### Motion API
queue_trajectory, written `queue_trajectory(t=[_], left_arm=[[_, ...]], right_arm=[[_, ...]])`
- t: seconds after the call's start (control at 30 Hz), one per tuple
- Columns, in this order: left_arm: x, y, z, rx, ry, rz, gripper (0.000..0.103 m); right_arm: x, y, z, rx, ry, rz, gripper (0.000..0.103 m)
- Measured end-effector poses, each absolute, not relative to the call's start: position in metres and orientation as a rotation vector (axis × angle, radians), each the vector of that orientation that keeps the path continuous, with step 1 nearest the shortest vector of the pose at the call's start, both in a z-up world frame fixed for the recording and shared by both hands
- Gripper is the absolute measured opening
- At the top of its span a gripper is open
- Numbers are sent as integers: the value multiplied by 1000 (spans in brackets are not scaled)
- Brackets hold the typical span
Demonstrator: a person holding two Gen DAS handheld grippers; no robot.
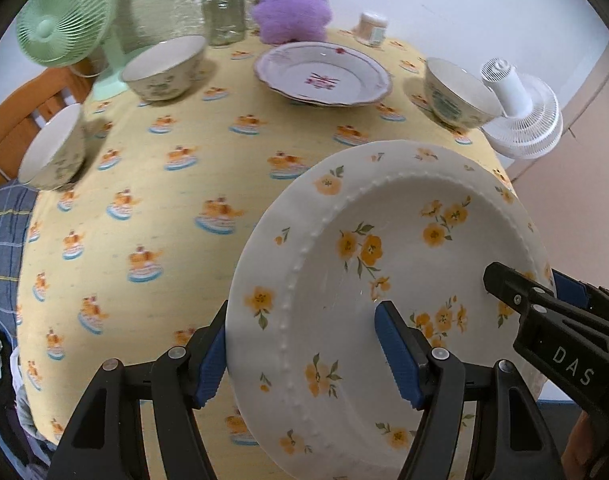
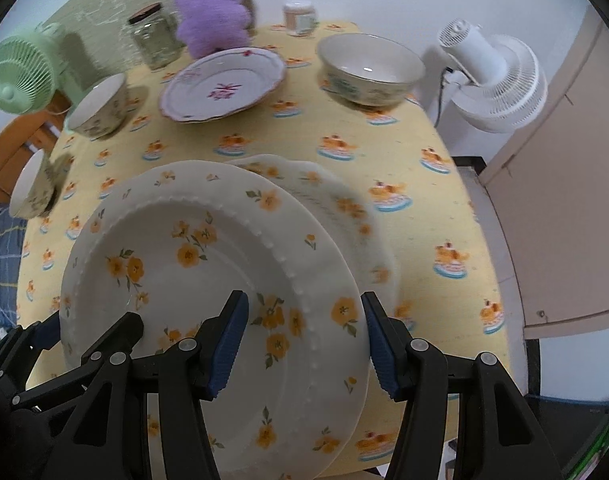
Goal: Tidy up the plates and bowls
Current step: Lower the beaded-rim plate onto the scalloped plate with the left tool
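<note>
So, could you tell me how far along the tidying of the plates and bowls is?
Nothing looks stacked yet. In hand: both the left gripper and right gripper grip the rim of the yellow-flowered plate, above a second yellow-flowered plate. Left: the pink-flowered plate and three bowls stand scattered.

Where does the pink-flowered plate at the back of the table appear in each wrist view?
Left wrist: the pink-flowered plate sits upper centre, slightly right, on the yellow tablecloth.
Right wrist: the plate sits upper left of centre.
Shared landmark: the purple plush toy stands just behind it in both views.
</note>
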State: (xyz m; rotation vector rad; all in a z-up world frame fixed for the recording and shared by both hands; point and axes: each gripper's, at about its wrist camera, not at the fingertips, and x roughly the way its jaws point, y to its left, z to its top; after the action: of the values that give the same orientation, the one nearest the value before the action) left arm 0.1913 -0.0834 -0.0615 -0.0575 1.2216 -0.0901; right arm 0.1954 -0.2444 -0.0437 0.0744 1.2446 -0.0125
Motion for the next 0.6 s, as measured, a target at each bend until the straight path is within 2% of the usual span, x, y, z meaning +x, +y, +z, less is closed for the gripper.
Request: queue_trajectory(t=[0.6], left_arm=[[219,-127,-99,-68,1292,-62,71]], right_arm=[[221,-295,-80,85,1296,-16,60]])
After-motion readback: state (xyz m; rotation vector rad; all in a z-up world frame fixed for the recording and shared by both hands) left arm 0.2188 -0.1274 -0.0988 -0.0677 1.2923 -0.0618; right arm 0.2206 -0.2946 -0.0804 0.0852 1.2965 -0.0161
